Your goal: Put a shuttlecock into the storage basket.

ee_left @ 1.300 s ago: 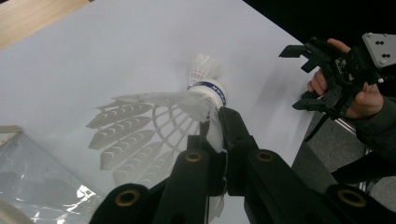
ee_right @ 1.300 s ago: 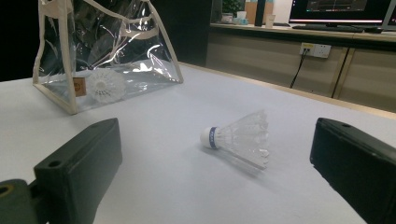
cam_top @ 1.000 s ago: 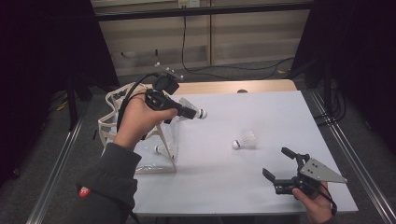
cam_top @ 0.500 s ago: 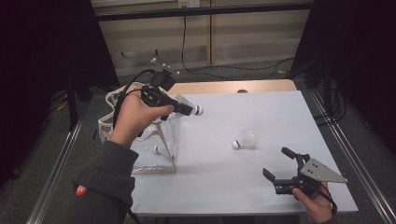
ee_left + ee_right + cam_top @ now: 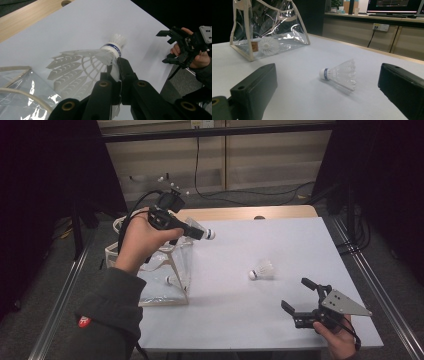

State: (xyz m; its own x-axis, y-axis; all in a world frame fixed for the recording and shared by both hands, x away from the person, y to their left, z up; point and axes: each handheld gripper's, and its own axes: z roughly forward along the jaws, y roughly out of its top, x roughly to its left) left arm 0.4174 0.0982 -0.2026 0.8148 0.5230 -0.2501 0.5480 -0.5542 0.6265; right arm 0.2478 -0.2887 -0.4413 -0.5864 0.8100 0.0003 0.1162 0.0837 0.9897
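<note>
At the left edge of the white table [image 5: 280, 320], the clear plastic bag [image 5: 150, 285] with cream trim is standing with its mouth up, and one shuttlecock inside the bag [image 5: 171, 280] is lying on its bottom; from my right gripper view I am seeing it through the near wall as a pale round disc [image 5: 269, 46]. The glare and folds of the plastic are blurring it, so I cannot tell which way its cork is pointing, and my left sleeve is covering the bag's near left corner in the high view. A second, loose shuttlecock [image 5: 262, 270] is lying on its side in the middle of the table, cork toward the left, well apart from the bag and from both grippers. My left gripper [image 5: 200, 233] is hovering above the bag's far right corner, and its jaws are pinched tight on the feather skirt of the held shuttlecock [image 5: 100, 58], whose blue-banded white cork is sticking out beyond the tips toward the right; the lower part of the skirt is hidden behind the jaws in my left gripper view. My right gripper [image 5: 302, 296] is resting low at the near right of the table, jaws spread wide with nothing between them, facing the loose shuttlecock without touching it.
</note>
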